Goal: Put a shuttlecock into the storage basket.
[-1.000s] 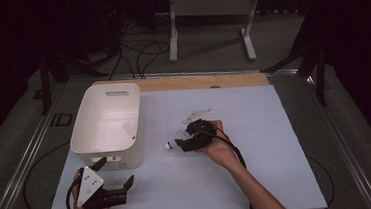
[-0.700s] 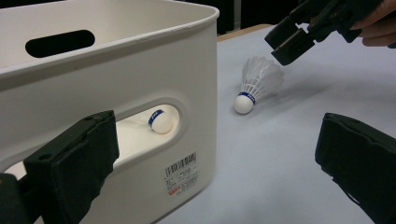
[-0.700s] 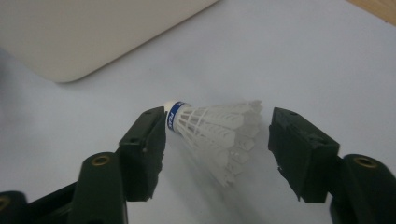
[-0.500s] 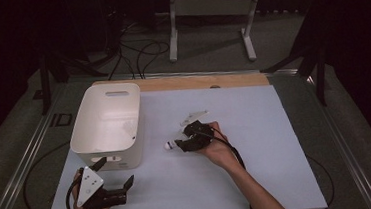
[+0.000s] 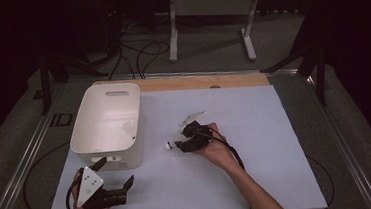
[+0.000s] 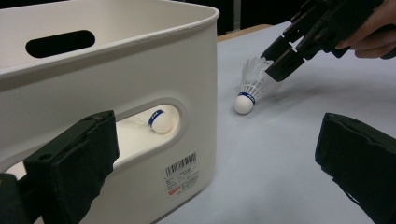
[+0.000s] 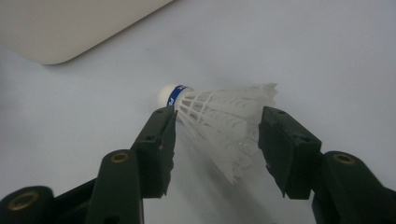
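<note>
- You work with the right claw (image 7: pixel 217 128) at a shuttlecock (image 7: pixel 219 119) that lies on its side on the table (image 5: pixel 259 179), just beside the white bin (image 5: pixel 106 126), off the bin's near right corner.
- The jaws have just been closing, with the feather skirt between them. From the right gripper view the left jaw sits against the skirt close to the cork and the right jaw stands at the skirt's wide rim; they look clenched lightly on the feathers, though how firmly they press I cannot tell.
- Grip only as hard as lifting needs: the feathers are thin and, to my judgement, will crush or splay if you clench further.
- Check the hold with a small lift before you travel. The cork end is the heavy end, so expect it to swing down toward the bin side.
- Carry it over the bin's rim rather than against the wall, and let go low inside. Another shuttlecock (image 6: pixel 160 122) already lies in the bin, seen through the handle slot.
- Your left claw (image 5: pixel 115 176) hangs released and empty in front of the bin's near wall. Keep it there, clear of the right hand's path over the rim.
</note>
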Available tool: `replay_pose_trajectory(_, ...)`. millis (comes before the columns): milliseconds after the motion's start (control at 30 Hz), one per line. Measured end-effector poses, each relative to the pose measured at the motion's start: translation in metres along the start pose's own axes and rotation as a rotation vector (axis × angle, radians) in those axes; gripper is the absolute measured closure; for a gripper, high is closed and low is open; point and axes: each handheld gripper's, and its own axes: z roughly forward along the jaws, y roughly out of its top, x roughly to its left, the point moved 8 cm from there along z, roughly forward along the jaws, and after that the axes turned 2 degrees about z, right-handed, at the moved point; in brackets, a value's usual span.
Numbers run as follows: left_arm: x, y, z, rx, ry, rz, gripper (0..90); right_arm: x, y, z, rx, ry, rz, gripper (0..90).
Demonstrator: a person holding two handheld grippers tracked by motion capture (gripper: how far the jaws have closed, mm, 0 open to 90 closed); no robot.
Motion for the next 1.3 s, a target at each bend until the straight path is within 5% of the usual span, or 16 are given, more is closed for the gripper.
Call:
replay_pose_trajectory(167, 0.000, 0.000, 0.000, 0.000, 0.000, 0.000, 0.3, 0.002, 0.000, 0.002, 0.002, 0.035, 0.025, 47.1)
replay_pose_trajectory(500, 0.000, 0.000, 0.000, 0.001, -0.001, 0.002, 0.3, 0.010, 0.002, 0.004, -0.005, 0.050, 0.000, 56.7)
replay_pose_trajectory(1300, -0.001, 0.000, 0.000, 0.001, -0.003, 0.002, 0.3, 0.023, 0.005, 0.013, 0.009, 0.032, -0.071, 86.9)
